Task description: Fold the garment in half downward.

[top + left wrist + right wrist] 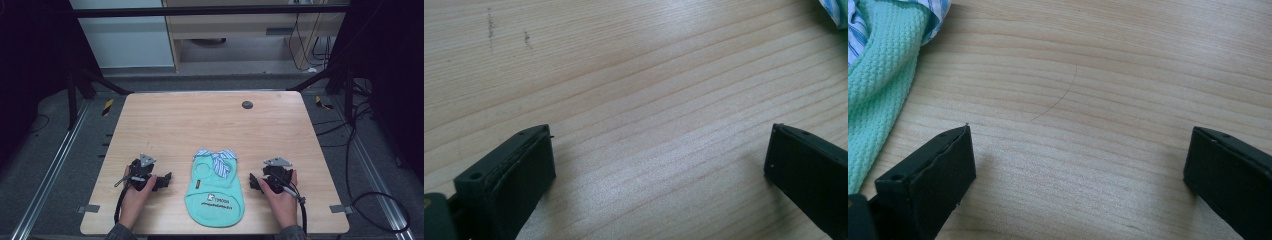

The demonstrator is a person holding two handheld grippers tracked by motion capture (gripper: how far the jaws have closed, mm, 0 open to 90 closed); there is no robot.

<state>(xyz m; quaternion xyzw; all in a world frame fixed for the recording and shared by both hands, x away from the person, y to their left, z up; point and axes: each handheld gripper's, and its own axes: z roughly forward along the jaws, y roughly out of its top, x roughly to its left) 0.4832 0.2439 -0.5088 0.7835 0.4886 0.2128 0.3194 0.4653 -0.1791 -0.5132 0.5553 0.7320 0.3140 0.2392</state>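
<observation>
Lying flat near the front edge of the wooden table (165, 125): a small mint-green knitted garment (215, 192) with a blue-striped bow (218, 159) at its far end and a white printed logo (216, 199) lower down. Resting on the table just left of it, the left gripper (167, 178), fingers (509, 180) spread wide apart over bare wood. Resting just right of it, the right gripper (253, 181), fingers (930, 182) likewise wide apart, green knit showing at the edge of the right gripper view.

Print: small mint-green knitted pet garment with striped bow (215, 192) is bearing a white logo and lettering | legibility: too small and blurred to read | other text: none
</observation>
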